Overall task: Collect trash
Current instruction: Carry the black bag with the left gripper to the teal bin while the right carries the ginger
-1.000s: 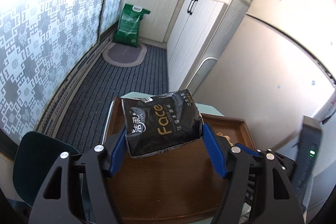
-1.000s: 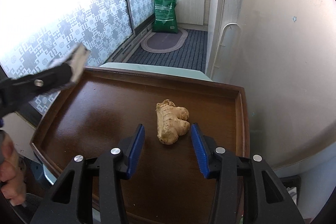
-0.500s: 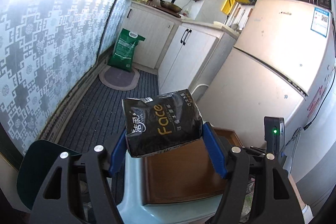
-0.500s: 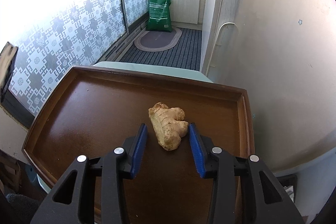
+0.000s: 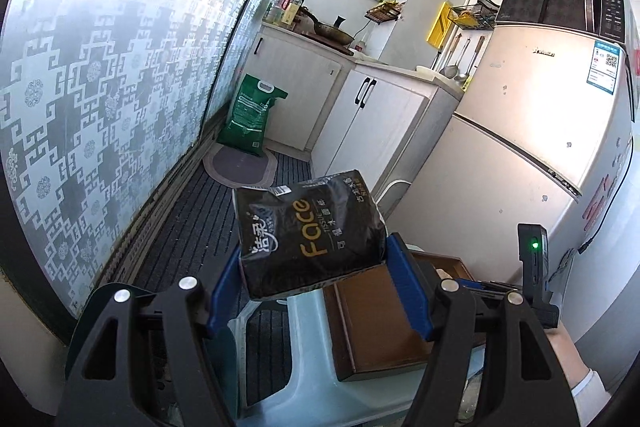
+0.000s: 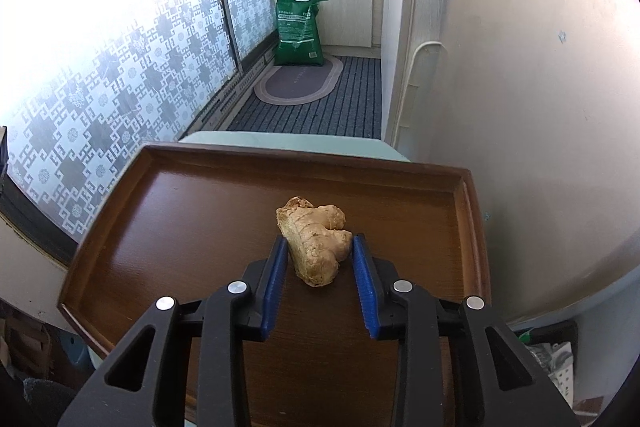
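Observation:
My left gripper (image 5: 312, 267) is shut on a black tissue pack (image 5: 308, 231) with gold "Face" lettering and holds it in the air, left of and above the brown wooden tray (image 5: 380, 323). In the right wrist view, a piece of ginger root (image 6: 316, 243) lies on the tray (image 6: 180, 227). My right gripper (image 6: 318, 255) has closed around the ginger, and its blue pads (image 6: 276, 267) touch or nearly touch both sides of it.
The tray rests on a pale green stool (image 5: 304, 359). A green sack (image 6: 299, 29) and an oval mat (image 6: 300, 83) lie on the striped floor by the white cabinets (image 5: 372, 131). A fridge (image 5: 532, 131) stands to the right. A dark chair (image 5: 92, 311) is at lower left.
My left gripper has lifted the tissue pack up and away to the left of the tray. My right gripper has moved forward and narrowed around the ginger.

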Tool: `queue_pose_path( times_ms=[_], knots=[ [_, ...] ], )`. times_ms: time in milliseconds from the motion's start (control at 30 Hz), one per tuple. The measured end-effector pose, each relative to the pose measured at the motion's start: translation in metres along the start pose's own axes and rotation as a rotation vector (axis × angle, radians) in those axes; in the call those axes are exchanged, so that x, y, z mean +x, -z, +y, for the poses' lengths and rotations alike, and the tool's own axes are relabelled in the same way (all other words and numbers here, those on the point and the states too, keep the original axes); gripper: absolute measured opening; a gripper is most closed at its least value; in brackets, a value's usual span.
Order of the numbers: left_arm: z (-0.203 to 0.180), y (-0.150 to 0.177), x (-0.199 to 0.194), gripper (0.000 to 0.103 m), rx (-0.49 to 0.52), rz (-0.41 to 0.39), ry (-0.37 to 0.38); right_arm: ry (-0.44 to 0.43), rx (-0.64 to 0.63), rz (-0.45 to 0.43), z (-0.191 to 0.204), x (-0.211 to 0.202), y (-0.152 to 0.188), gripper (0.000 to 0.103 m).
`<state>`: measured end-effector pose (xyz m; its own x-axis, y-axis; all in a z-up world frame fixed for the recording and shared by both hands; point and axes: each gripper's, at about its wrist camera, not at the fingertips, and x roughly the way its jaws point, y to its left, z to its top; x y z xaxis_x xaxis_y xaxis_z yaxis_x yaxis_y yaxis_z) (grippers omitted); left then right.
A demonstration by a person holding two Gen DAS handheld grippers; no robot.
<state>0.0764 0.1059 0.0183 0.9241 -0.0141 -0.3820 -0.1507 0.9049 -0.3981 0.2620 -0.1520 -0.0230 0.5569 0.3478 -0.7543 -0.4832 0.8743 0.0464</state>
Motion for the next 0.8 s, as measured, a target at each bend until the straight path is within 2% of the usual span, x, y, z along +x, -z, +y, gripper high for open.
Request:
queue_pose_path(
  times_ms=[200,433,800],
  knots=[
    [0.023,0.001,-0.006,0.071,0.001,0.013,-0.052,-0.103,-0.022,-0.045,0.043,-0.016,-0.011,0.033],
    [0.058,0.006,-0.011,0.071,-0.001,0.042,-0.116,-0.195,-0.068,-0.046,0.097,-0.021,-0.017,0.033],
    [0.112,0.026,0.002,0.071,-0.017,0.145,-0.171,-0.268,-0.134,-0.016,0.165,-0.012,-0.016,0.033]
  ],
)
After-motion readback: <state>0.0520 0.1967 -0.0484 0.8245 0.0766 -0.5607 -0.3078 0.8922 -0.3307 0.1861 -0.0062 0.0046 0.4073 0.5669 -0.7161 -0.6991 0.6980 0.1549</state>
